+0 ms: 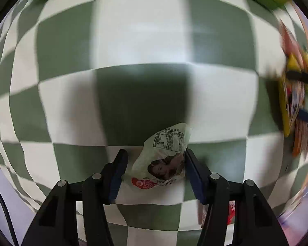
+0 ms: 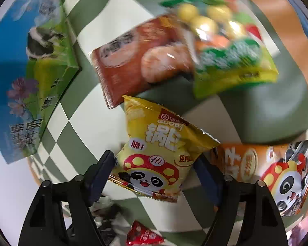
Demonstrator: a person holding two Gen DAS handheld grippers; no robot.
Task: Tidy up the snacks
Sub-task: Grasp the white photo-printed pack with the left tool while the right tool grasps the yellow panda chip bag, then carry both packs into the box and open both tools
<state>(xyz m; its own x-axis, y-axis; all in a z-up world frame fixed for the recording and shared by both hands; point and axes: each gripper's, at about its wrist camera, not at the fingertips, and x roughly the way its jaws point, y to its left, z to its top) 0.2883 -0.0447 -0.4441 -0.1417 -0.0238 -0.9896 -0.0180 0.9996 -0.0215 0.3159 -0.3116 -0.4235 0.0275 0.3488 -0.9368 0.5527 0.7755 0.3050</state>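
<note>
The worktop [image 1: 145,41], covered in a green-and-white checked cloth, fills both wrist views and lies beyond both hand-held grippers.

In the right wrist view the largest thing is a blue-and-green carton [image 2: 28,78] printed with a cow and flowers, lying far off to the left of the right hand-held gripper [image 2: 155,165]. Ahead of that gripper and beyond its fingers lies a reddish-brown snack bag [image 2: 137,59]; a green-and-yellow snack bag [image 2: 225,47] overlaps its right edge, and both are blurred. To the gripper's right, just beside its right finger, lies an orange panda bag [image 2: 273,174]. Between the fingers sits a yellow panda bag [image 2: 160,149], tilted, its lower corners meeting both fingers, so the right gripper is clamped on it. A small red packet [image 2: 142,235] lies on the cloth below the gripper, between its arms.

In the left wrist view the left hand-held gripper [image 1: 155,165] points down at the cloth. A small pale wrapper [image 1: 164,160] with a printed table and a picture on it sits between the fingers, lying against the right finger [image 1: 195,176]; the left finger [image 1: 117,174] looks close to its lower edge, though I cannot tell whether it presses the wrapper. Far to the right of this gripper a blur of yellow and orange packaging [image 1: 293,94] is visible at the edge.
</note>
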